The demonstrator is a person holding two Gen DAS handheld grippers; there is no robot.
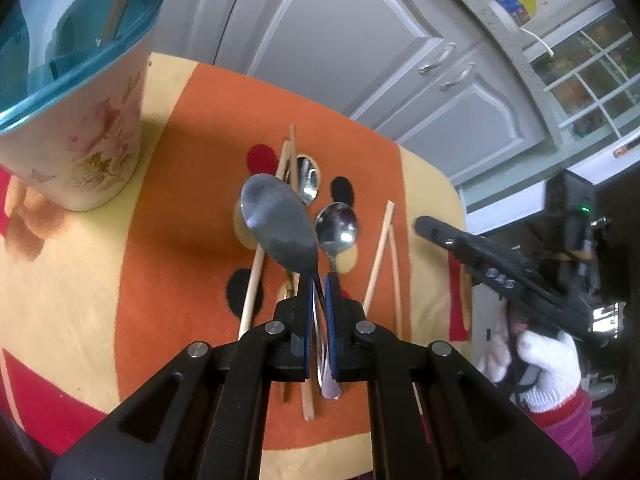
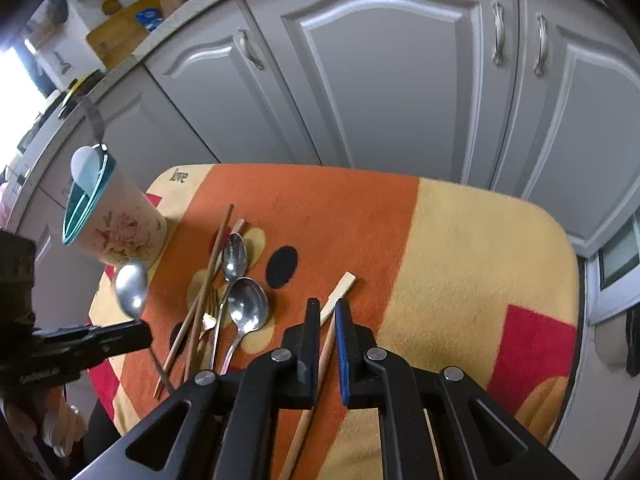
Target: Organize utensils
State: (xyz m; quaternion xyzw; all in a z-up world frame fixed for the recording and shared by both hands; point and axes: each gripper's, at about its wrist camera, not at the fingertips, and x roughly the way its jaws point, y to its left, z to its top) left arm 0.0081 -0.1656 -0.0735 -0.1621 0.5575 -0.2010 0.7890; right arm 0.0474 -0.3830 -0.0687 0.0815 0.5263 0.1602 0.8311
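Here the left gripper [image 1: 319, 280] is clamping the thin handle of a large grey spoon [image 1: 280, 226], its jaws nearly together on the metal, and the spoon's bowl is standing raised ahead of the fingertips, above the orange and yellow cloth [image 1: 168, 264]. Seen from the right wrist, that same spoon [image 2: 131, 289] is sticking up from the left gripper [image 2: 136, 330] beside the floral utensil holder [image 2: 116, 232]. The holder [image 1: 76, 92], with its teal rim, is sitting at the far left corner of the cloth, well apart from the held spoon, and what looks like a wooden stick is leaning inside it. The right gripper [image 2: 325, 308] is hanging low over the cloth with its jaws drawn narrow around a pale chopstick [image 2: 329, 322], which is lying between the pads; whether they are pressing on it cannot be told. Left of that gripper, two shiny spoons [image 2: 246, 308], a gold fork [image 2: 210, 318] and a pair of darker chopsticks [image 2: 200, 292] are lying loose in a cluster on the orange band. Grey cabinet doors [image 2: 384, 80] are standing behind the table.
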